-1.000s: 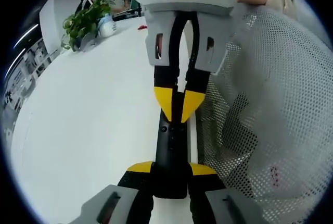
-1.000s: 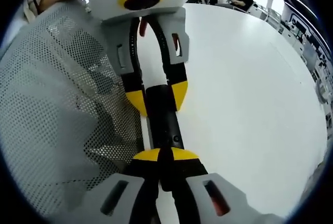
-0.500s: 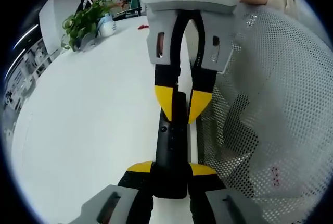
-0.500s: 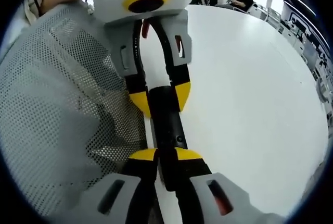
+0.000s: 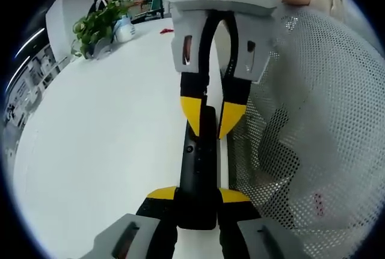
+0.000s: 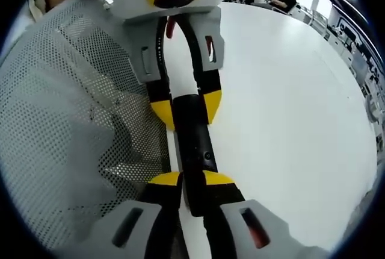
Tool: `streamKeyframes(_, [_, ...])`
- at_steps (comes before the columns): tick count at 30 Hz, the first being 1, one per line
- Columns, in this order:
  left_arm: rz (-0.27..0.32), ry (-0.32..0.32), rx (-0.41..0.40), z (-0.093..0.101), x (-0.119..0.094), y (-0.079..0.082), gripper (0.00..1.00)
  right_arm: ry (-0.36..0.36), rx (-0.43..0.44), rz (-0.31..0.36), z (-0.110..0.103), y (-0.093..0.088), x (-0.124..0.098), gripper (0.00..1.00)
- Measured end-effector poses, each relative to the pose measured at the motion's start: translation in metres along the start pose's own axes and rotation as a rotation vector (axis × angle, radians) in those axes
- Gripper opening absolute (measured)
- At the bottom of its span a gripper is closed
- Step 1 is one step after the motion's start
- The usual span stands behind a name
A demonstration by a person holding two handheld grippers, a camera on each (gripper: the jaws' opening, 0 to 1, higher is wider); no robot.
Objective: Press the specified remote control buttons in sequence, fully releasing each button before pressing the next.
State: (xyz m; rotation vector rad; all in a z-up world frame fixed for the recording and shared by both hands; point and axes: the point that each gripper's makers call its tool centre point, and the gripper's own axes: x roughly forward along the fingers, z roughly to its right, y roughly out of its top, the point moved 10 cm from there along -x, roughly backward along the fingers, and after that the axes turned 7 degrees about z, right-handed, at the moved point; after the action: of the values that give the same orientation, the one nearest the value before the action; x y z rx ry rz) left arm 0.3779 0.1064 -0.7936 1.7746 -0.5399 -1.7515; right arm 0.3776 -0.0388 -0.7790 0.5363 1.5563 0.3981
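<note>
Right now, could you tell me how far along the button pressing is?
Done: the left tongs grip one end of the black remote over the white table. In hand: the right tongs sit at its far end. Which buttons were pressed or remain cannot be told.

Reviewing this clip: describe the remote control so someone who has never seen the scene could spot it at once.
Start at the white table, at its edge beside the grey perforated mesh. There the remote control lies as a slim black bar, its near end clamped by the left tongs and the right tongs at its far end. It is the table's one long black object.
</note>
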Motion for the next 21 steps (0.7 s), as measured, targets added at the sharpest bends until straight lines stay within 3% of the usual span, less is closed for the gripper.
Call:
streamKeyframes(3, [0.0,-0.002,0.001,-0.0002,-0.0001,0.0002,0.24,-0.027,-0.043,-0.016,0.0011,0.001,0.0015,0.07])
streamKeyframes(12, [0.001,-0.006,0.005,-0.0006,0.0003,-0.0003,0.25,-0.032,-0.117,-0.041,-0.0028,0.0034,0.0031,0.08])
streamKeyframes(17, [0.0,-0.007,0.008,-0.0004,0.0003,0.0,0.25,-0.042,-0.131,-0.047,-0.0032,0.0036,0.0029,0.08])
streamKeyframes(21, [-0.001,-0.006,0.007,-0.0003,0.0002,0.0003,0.25,-0.043,-0.094,-0.03,-0.0012,0.0021,0.0017,0.08])
